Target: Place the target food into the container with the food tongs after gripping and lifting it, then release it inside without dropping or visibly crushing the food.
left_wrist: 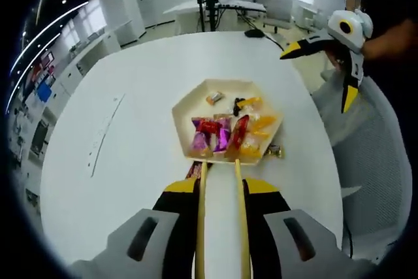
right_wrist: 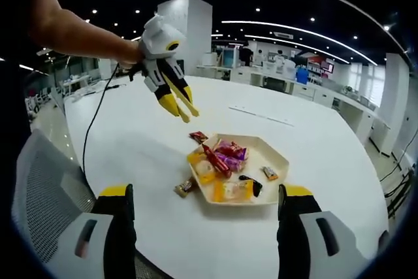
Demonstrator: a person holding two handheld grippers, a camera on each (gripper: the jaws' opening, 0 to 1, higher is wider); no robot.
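Gripping thin wooden tongs (left_wrist: 222,213), the left hand-held gripper (left_wrist: 221,194) nears a hexagonal tray (left_wrist: 189,112), seemingly plastic; the right (right_wrist: 206,210) gapes.

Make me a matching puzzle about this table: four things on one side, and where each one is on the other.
Things:
1. purple foil-wrapped candies
2. pale wooden tongs
3. thin black cable
4. gold-brown wrapped candy

Places:
A. gripped between the jaws of the left tool
B. on the round white table, just outside the tray
C. inside the beige hexagonal tray
D. trailing across the table, well away from the tray

Pairs: 1-C, 2-A, 3-D, 4-B
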